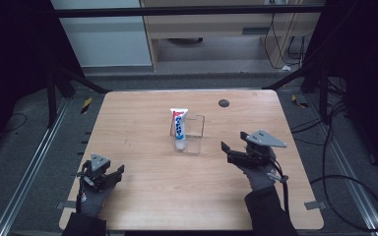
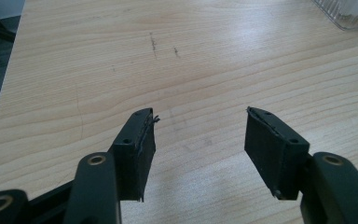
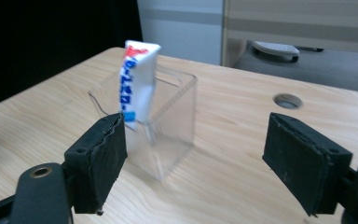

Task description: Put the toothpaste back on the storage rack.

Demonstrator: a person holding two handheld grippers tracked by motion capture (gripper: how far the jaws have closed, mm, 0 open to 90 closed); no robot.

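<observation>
A light wooden table (image 1: 142,147) carries everything, and the clear box serves as the landmark here. The tabletop has rounded corners and a small dark round hole (image 1: 224,103) set into it, beyond the box and off to its right in the high view; the same hole (image 3: 287,100) appears past the box in the right gripper view.

The clear plastic box (image 1: 193,135) stands upright near the middle of the table, open at the top, with see-through walls. In the right gripper view the box (image 3: 172,126) sits just beyond the jaws, a little left of centre, and one ribbed corner of it (image 2: 349,14) reaches into the top right of the left gripper view.

A white toothpaste tube (image 1: 178,125) with red and blue print stands inside the box, leaning against its left wall, its flat crimped end sticking up above the rim. In the right gripper view the tube (image 3: 137,84) tilts slightly.

The right gripper (image 1: 232,150) is held by a gloved hand to the right of the box and nearer the person, its jaws spread wide apart with nothing between them. The left gripper (image 1: 113,173) is well apart from the box, to its left and nearer the person, jaws likewise apart over bare wood.
</observation>
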